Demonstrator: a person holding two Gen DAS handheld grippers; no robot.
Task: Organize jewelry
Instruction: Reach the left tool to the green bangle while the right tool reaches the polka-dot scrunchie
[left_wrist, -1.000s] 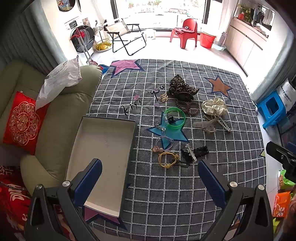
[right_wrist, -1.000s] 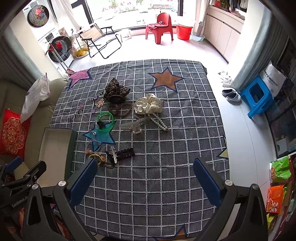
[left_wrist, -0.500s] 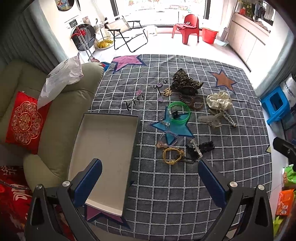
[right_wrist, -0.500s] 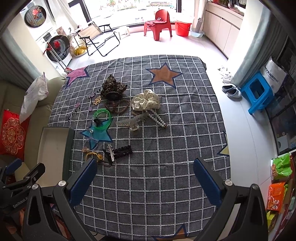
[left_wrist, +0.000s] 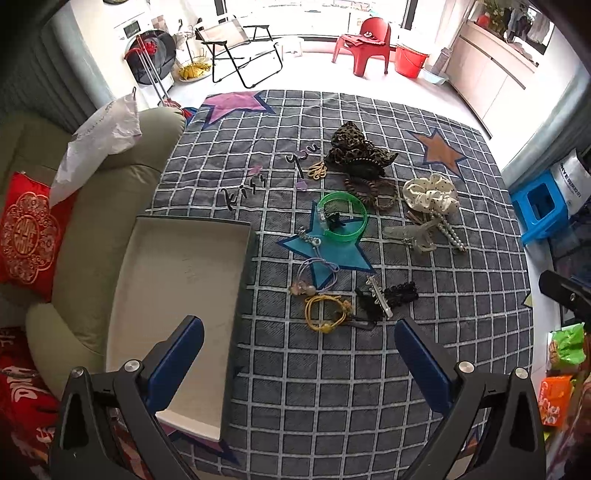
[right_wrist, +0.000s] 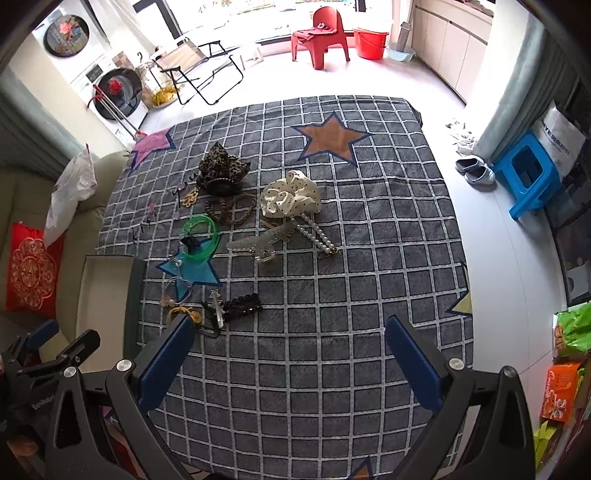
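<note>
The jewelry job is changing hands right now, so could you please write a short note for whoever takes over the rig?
Left gripper: jaws open, empty, hovering above the near end of the box and cloth.
Right gripper: jaws open, empty, above the bare checked cloth.
White box: lies at the cloth's left edge beside the sofa; nothing in it.
Pieces all loose on the cloth: yellow hair tie, black clip, green bangle, pearl strand, spotted scrunchie, leopard scrunchie.
Done: nothing.
Left: move every piece into the box; the yellow tie looks nearest.
</note>
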